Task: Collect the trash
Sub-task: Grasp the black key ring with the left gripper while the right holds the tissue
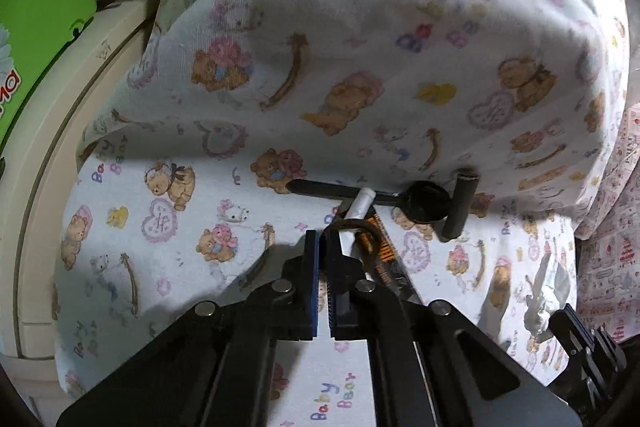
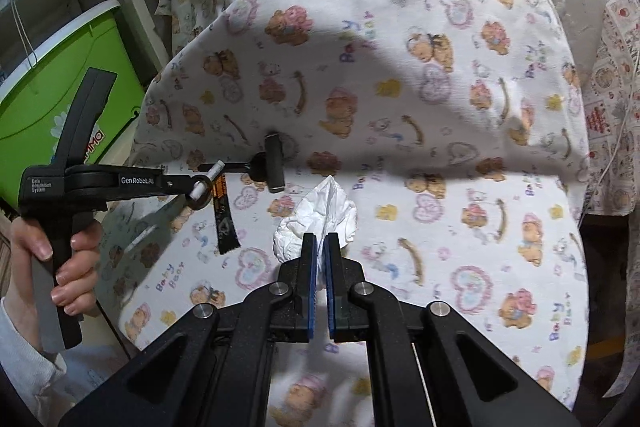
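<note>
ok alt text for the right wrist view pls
The right tongs are shut on a crumpled white tissue over a bear-print sheet. To the left, a hand holds the left tongs, shut on a small white tube above a black wrapper, with a black spoon just behind.

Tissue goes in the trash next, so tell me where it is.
The crumpled white tissue lies on the bear-print sheet, pinched in the right claw, just right of the black wrapper and below the black spoon.
</note>
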Tool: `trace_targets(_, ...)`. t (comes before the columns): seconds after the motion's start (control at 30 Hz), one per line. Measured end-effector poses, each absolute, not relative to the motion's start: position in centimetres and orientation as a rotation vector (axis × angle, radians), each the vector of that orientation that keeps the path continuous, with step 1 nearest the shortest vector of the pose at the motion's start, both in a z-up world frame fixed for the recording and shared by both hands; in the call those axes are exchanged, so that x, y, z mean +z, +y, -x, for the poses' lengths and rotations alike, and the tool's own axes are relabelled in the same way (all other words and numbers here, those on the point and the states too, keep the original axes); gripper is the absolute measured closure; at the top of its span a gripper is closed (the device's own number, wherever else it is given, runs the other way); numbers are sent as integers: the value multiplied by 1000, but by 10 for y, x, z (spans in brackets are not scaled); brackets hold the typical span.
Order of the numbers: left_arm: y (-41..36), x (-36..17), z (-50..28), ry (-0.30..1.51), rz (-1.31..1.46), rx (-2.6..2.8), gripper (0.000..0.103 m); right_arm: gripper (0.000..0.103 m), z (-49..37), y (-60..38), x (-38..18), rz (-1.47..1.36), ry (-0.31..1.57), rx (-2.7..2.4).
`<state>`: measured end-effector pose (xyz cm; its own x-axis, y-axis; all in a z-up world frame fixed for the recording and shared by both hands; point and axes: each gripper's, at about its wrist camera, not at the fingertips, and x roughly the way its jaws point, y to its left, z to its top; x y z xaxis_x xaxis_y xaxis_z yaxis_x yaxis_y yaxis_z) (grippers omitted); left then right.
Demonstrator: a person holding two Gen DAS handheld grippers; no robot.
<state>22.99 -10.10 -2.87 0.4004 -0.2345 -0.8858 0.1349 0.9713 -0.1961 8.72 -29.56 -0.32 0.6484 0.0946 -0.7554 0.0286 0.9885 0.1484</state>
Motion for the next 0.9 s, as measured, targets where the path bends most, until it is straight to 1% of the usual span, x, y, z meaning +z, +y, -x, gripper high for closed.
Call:
trace_targets(0.23,-97,-6,-215,1098,102,-239,101,98,-79,-309,5,-180,856,41)
trace_targets(0.53,-94,24,-187,1005,6,-223,101,98,-75,-308,5,-209,859,80)
trace_targets(0.9,-95,36,-148,954,3,-227,101,98,-59,-295,6,-203,858,113)
